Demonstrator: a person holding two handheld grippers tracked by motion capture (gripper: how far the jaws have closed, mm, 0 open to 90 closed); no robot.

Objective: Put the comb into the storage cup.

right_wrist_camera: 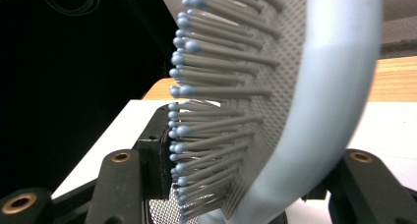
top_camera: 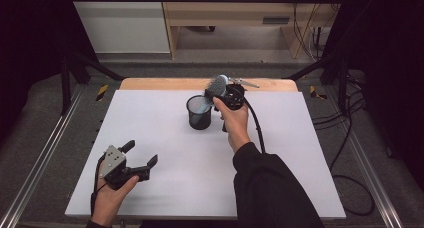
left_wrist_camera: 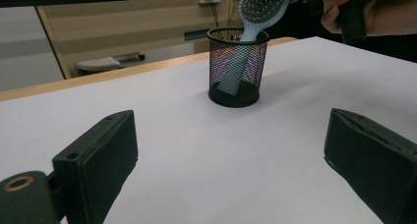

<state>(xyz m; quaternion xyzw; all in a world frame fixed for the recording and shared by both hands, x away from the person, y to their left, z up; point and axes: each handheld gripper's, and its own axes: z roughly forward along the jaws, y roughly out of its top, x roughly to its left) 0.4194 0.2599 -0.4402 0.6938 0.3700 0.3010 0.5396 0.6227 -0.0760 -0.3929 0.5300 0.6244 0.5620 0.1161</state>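
White sheeting covers the worktop (top_camera: 165,138), with a strip of bare wood showing along its far edge. Dark floor and black framing surround it on the left, right and far sides. Open surface lies on every side of the one black wire-mesh cup (top_camera: 199,112), which stands upright in the far half of the worktop, well apart from all four edges. The near half is bare apart from the left hand's tool.

One pale blue plastic hairbrush (top_camera: 215,88) stands tilted in the cup, handle down inside the mesh and resting near the cup's floor, as seen in the left gripper view (left_wrist_camera: 235,71). Its oval head rises above the rim, leaning to the right and away from the person. The grey perforated pad carries rows of grey bristles with blue ball tips (right_wrist_camera: 216,116).

The right tongs (top_camera: 225,91) stand at the brush head, one jaw on the bristle side and one behind the blue back; jaws part open, and whether the pads press on the head I cannot tell. The left tongs (top_camera: 141,153) rest low at the near left of the worktop, jaws wide with nothing between them, well apart from the cup.

Count: one cup, one hairbrush, two tongs.
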